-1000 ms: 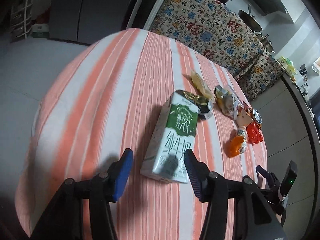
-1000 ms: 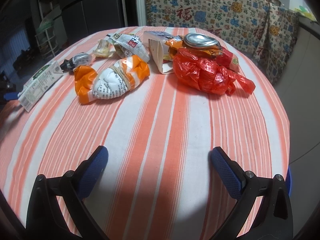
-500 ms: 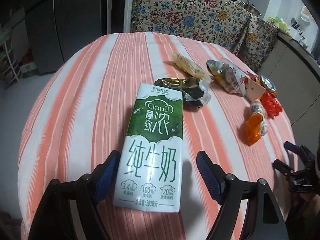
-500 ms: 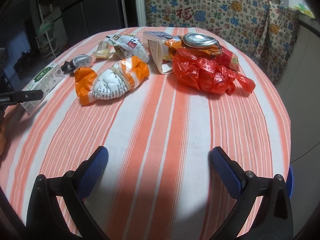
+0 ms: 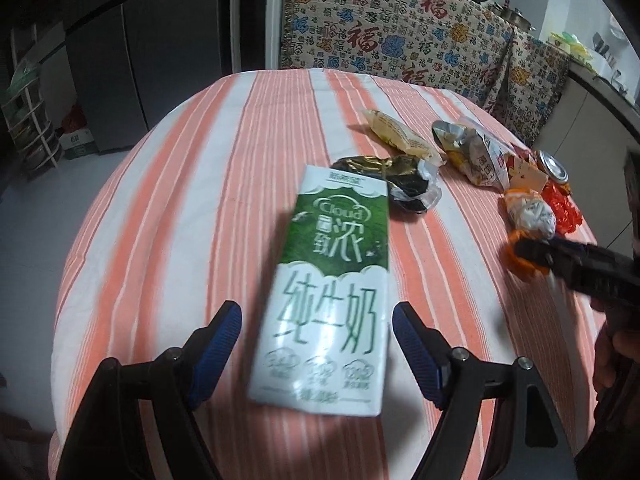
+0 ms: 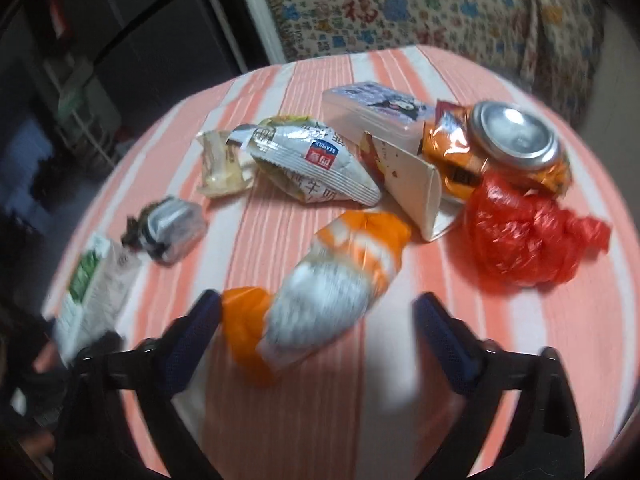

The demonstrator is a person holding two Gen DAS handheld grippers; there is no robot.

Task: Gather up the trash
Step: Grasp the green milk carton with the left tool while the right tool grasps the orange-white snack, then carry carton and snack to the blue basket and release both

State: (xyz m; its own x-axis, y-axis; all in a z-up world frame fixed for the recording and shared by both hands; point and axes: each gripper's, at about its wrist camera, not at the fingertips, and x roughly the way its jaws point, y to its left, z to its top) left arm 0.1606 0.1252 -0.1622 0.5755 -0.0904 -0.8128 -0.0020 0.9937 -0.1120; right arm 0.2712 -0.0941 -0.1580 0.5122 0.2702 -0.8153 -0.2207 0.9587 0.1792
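Left wrist view: the left gripper (image 5: 316, 344) stands spread, its pads either side of the milk carton (image 5: 328, 292) lying flat on the striped tablecloth (image 5: 192, 200), neither pad touching it. In the right wrist view, the right gripper (image 6: 318, 332) is closing around the orange-and-white wrapper (image 6: 320, 300) lying between its fingers, not yet pinched. Both hands seem to be at the grasping step. Next, each needs to squeeze firmly and lift clear.

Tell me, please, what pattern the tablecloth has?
Orange-and-white stripes on the tablecloth, clearest from the left wrist.
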